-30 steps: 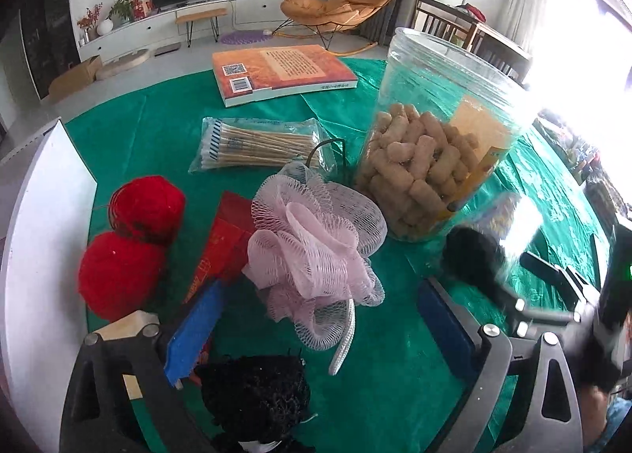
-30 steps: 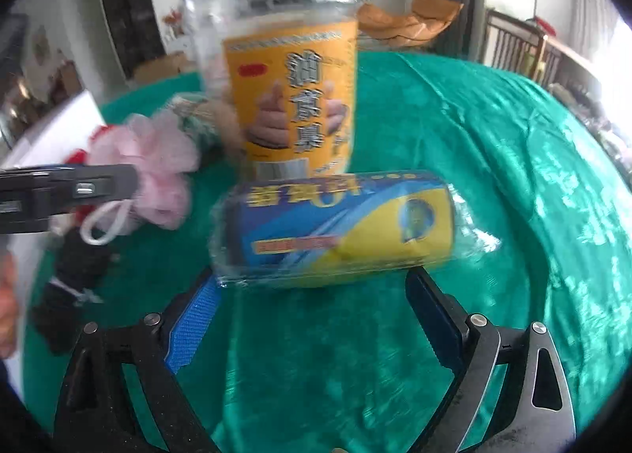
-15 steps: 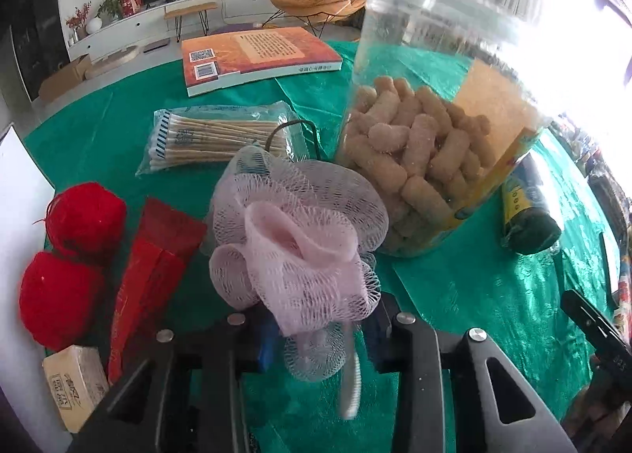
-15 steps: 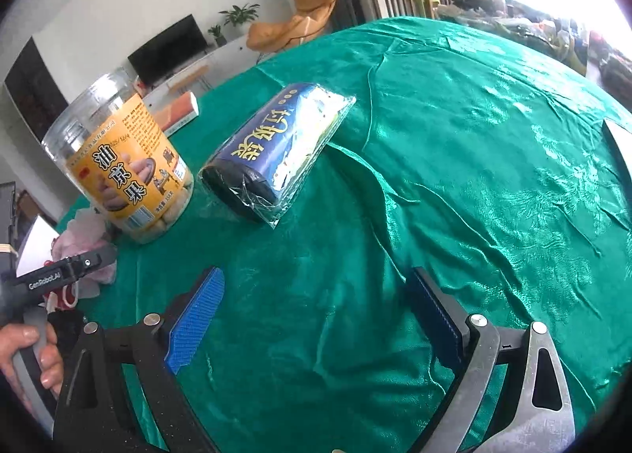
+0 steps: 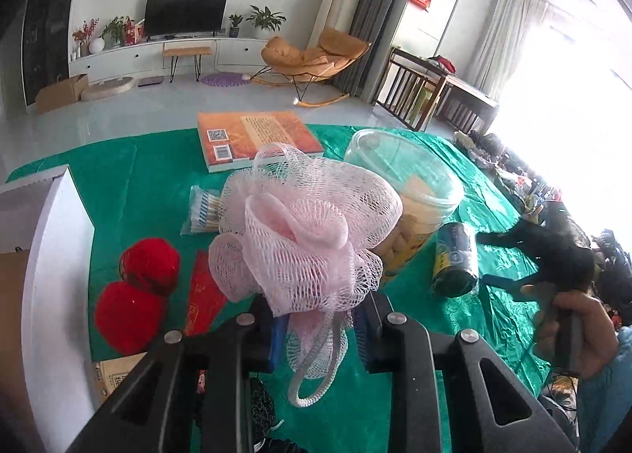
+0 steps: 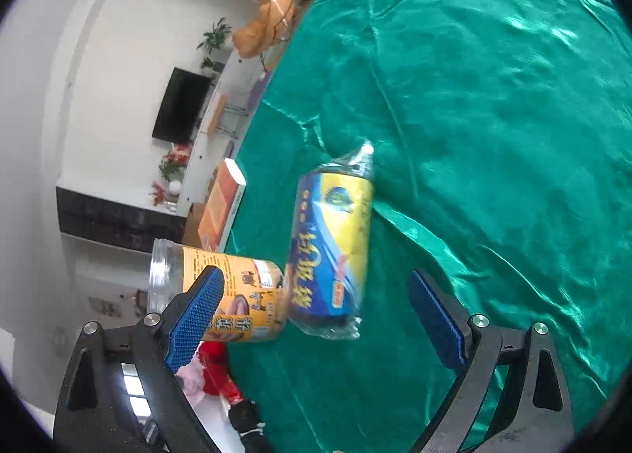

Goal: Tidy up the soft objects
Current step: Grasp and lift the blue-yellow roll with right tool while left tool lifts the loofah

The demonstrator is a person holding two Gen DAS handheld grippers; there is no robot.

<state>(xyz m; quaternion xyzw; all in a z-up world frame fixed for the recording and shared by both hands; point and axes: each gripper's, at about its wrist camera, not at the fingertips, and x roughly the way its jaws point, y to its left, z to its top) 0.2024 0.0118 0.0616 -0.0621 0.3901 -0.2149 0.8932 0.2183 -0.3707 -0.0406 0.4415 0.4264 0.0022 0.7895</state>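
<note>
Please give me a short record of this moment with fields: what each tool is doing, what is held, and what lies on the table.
left tool: closing on the pink loofah, lifted off the green cloth
right tool: open, holds nothing
near right tool: bag roll, lying on its side
on cloth: snack jar, book, swab pack, two red yarn balls
left edge: white box

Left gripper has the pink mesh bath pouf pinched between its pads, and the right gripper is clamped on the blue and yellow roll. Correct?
Not quite. The left gripper is closing on the pink mesh bath pouf, but the right wrist view shows the right gripper open, with the blue and yellow roll lying on the green cloth.
</note>
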